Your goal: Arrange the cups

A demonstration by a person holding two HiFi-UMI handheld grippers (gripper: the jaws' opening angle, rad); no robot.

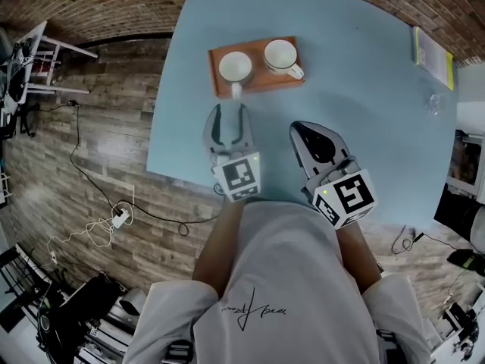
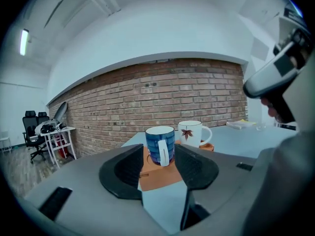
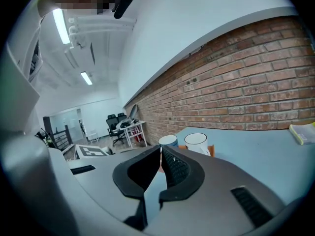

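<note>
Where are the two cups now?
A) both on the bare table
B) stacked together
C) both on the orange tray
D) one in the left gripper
C: the blue cup and the white cup stand side by side on the tray, with the left gripper open and gripping neither.

Long red brick wall behind the pale blue tabletop, under a white curved ceiling with tube lamps lit. Wood-plank floor in brown and grey tones, crossed by thin black cables near a white power strip. By the wall, a small white table with clutter on top. Just beside it, black office chairs.
</note>
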